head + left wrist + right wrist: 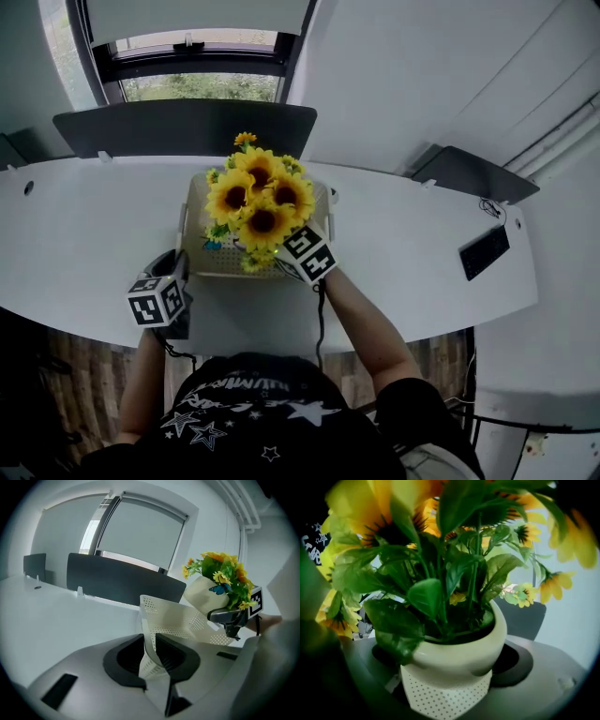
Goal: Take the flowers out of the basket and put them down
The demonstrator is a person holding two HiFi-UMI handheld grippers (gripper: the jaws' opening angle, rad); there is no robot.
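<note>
Head view: a person in a black star-print shirt (253,417) stands at a curved white table (422,244), a hand-held gripper in each hand, working over a cream perforated basket (220,264) at the table's middle. A bunch of yellow flowers (258,202) with green leaves rises over the basket, planted in a cream pot (464,641).

The right hand-held gripper (447,663) is clamped on that pot, one dark pad on each side of its rounded body (its marker cube shows just below the blooms from above). The pot hangs over the basket with the perforated wall right under its base. Whether the base is fully clear of the rim cannot be told.

The left hand-held gripper (151,645) is closed on the basket's near left wall, which stands pinched between its jaws and bends slightly there. From that side the pot and flowers appear to the right, above the basket's far edge.

A dark screen (183,127) runs along the table's back edge under a window (202,84).
</note>
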